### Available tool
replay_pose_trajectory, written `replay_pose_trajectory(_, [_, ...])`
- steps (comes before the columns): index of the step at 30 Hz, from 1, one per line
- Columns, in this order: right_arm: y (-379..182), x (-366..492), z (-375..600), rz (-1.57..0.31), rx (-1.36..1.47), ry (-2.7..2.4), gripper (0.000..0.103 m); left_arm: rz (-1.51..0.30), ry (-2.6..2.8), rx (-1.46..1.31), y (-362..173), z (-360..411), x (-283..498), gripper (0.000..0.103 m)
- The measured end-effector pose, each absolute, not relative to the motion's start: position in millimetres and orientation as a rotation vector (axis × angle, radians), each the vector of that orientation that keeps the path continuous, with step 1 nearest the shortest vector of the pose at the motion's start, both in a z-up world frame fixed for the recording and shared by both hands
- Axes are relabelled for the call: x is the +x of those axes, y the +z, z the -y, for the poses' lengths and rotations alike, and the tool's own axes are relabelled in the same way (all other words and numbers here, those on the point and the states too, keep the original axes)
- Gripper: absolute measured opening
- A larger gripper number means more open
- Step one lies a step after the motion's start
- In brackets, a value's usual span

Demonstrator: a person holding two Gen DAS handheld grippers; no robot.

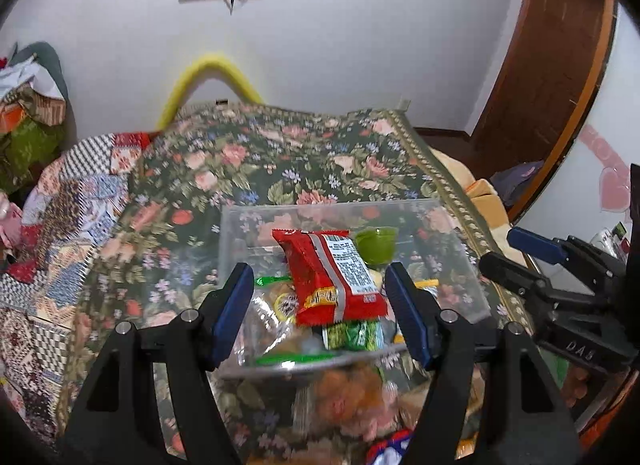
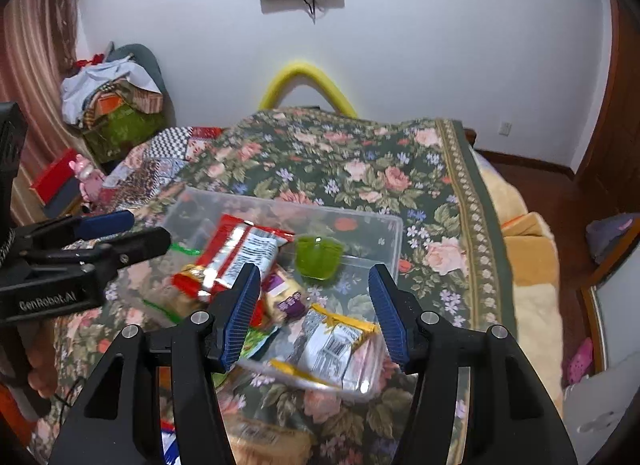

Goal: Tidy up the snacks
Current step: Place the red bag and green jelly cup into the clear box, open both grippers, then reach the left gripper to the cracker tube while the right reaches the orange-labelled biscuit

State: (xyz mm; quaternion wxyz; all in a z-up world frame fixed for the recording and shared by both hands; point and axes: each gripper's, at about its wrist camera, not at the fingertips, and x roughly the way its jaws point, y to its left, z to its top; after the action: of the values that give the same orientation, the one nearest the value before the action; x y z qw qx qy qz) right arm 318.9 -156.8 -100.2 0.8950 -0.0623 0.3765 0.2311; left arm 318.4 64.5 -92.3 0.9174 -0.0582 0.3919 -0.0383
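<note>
Both the left gripper (image 1: 320, 311) and right gripper (image 2: 314, 311) hang with jaws apart, empty, above the clear plastic bin (image 2: 394, 243) of snack packets (image 2: 236, 261); "GenRobot.AI" marks the left gripper's body.

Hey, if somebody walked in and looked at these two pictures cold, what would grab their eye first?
Probably the red snack packet, lying on top of the other snacks in the clear plastic bin on the floral bedspread, with a small green jelly cup beside it in the bin. Next, the left gripper and right gripper, both open and empty above the bin.
</note>
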Motion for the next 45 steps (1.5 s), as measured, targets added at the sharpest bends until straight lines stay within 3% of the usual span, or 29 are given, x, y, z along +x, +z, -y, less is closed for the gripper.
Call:
replay_pose_trajectory(12, [-79.0,237.7,179.9,-0.753,-0.125,0.536,0.06,-0.817,-0.125,-0.063,-85.6,-39.6,218.4,0.077])
replay_pose_trajectory(30, [-177.2,166.8,168.1,-0.974,-0.206,0.587,0.067,-1.091,-0.16,-0.064,-207.3,-12.3,134.1,0.079])
replay_pose_trajectory(43, [-202.8,158.9,198.9,-1.037,-0.195,0.513,0.067,-1.059,-0.126,-0.155,-212.8,-47.1,119.8,0.08])
replay_pose_trajectory(45, [-205.6,159.4,201.4,-1.05,-0.187,0.51,0.062,-1.061,-0.137,-0.168,-215.8,-43.2,121.3,0.079])
